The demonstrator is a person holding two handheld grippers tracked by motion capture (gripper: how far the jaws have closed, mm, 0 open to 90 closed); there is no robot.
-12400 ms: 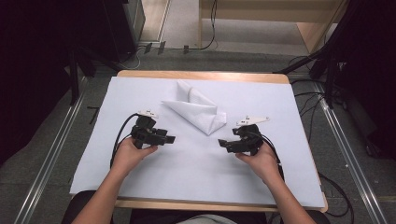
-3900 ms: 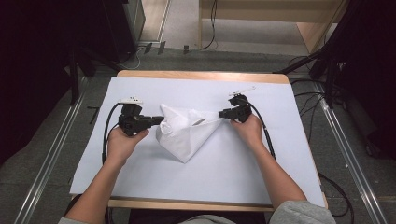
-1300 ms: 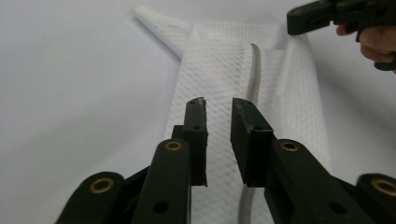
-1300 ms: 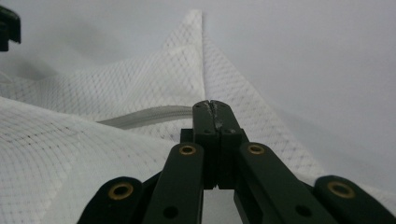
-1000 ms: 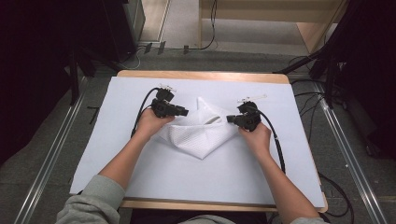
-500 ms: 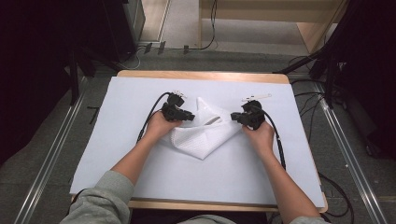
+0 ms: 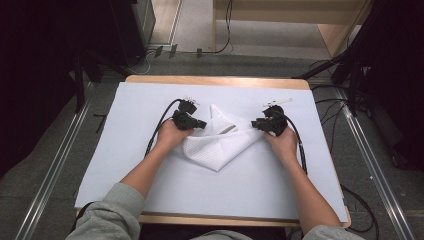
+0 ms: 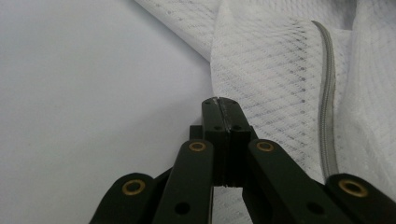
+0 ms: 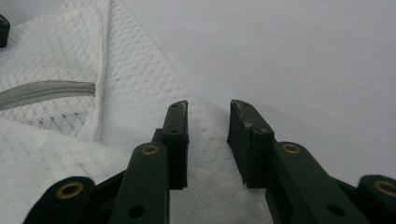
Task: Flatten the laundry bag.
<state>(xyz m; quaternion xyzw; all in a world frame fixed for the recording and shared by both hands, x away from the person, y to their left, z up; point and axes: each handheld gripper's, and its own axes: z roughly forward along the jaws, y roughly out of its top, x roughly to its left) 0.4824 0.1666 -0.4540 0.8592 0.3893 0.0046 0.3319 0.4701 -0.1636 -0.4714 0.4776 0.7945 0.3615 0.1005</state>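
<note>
White-covered bench (image 7: 115,165) with a mesh cloth (image 7: 220,147) (grey zip showing).
Left gripper (image 8: 219,105) has just closed at the cloth's edge, jaws pressed together; right gripper (image 9: 208,123) has been opening, jaws parted over fabric.

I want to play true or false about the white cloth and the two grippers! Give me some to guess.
1. The left gripper has its jaws shut. True; they have just been closing, at the edge of the cloth.
2. The right gripper is clamped tight. False: its jaws stand apart with cloth between them; they have just been opening.
3. The cloth is blue. False: it is white mesh.
4. A grey zipper runs along the cloth. True.
5. The cloth hangs off the table. False: it lies in the middle, on a pale sheet.
</note>
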